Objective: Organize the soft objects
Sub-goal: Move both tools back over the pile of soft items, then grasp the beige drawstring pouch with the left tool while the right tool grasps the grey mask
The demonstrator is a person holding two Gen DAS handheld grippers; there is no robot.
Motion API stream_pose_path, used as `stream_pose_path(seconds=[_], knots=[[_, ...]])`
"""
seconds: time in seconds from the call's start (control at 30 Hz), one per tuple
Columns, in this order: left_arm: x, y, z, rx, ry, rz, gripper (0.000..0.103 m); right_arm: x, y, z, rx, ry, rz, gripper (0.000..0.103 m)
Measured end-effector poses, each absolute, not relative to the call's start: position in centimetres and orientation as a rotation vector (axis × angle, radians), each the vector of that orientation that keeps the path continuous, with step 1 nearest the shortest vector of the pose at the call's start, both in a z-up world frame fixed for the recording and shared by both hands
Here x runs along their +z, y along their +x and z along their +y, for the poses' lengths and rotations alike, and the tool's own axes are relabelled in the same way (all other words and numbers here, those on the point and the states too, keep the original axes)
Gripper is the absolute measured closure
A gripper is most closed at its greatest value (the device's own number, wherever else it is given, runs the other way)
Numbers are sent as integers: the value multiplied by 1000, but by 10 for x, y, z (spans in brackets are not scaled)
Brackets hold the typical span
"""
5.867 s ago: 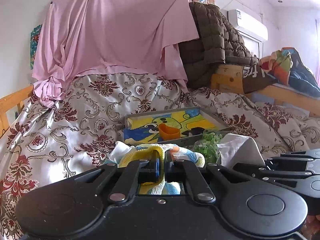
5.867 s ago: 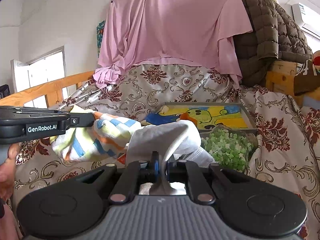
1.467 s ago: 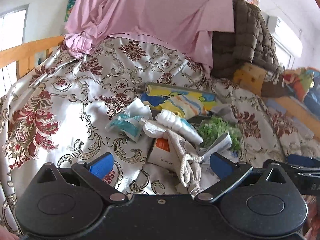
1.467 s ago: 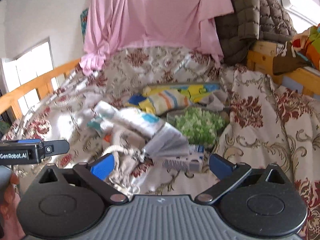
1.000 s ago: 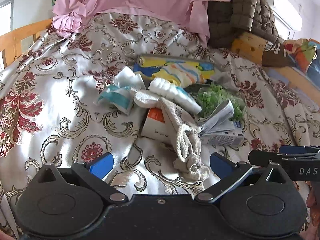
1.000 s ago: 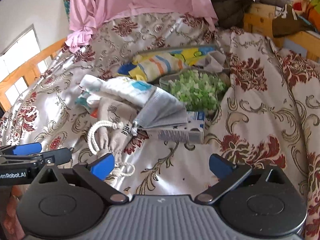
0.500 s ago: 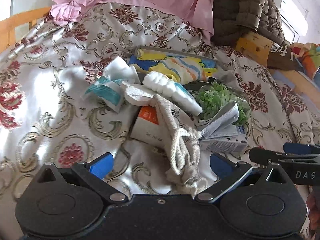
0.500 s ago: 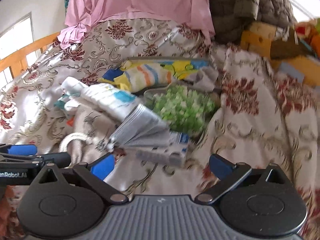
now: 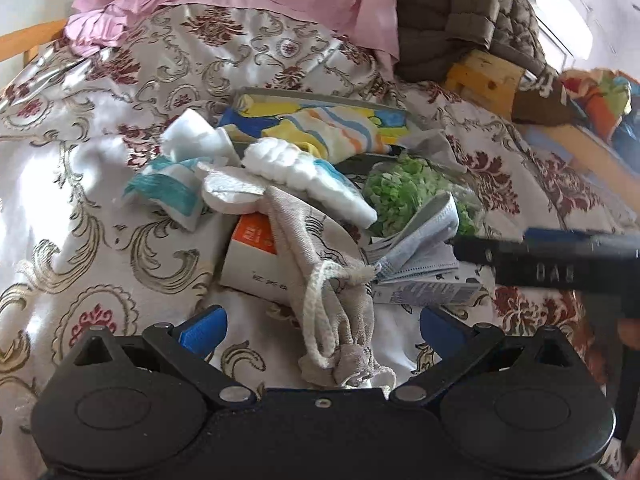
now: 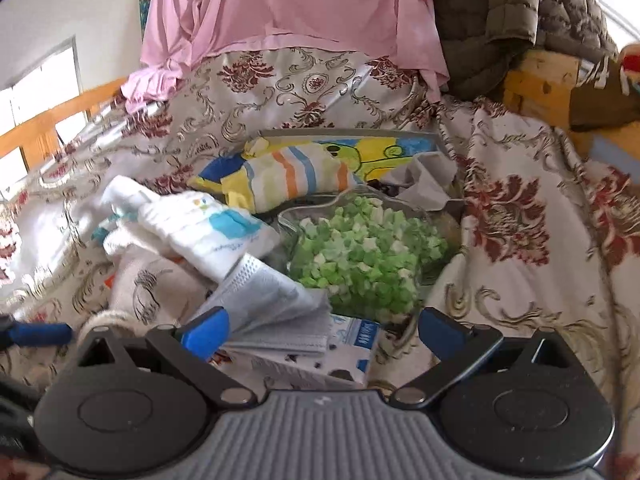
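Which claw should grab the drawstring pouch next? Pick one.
Left. The left claw is open with the drawstring pouch lying right between its fingers; the right claw, also open, faces the folded face masks instead.

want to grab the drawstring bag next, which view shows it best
Left wrist view. The bag lies whole between the open jaws of the left gripper, cord loop and bunched end both plain. The right wrist view shows only its printed upper part and a bit of cord at the left edge, behind the masks.

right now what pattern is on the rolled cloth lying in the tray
Pastel stripes of orange, blue, yellow and white on the rolled cloth; right wrist view shows it best.
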State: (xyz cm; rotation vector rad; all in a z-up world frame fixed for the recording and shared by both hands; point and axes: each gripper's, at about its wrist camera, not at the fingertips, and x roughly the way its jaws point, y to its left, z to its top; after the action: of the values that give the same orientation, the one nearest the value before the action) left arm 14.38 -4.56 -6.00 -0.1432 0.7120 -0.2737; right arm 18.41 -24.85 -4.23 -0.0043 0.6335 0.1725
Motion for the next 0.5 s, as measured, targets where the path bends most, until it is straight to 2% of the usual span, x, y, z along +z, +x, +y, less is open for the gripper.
stream_pose_path(seconds=[0.27, 0.5], knots=[[-64, 154, -61, -328, -108, 718, 4, -43, 188, -236, 237, -9, 556, 0], [-73, 160, -66, -354, -70, 746, 15, -51, 201, -236, 225, 31, 574, 0]])
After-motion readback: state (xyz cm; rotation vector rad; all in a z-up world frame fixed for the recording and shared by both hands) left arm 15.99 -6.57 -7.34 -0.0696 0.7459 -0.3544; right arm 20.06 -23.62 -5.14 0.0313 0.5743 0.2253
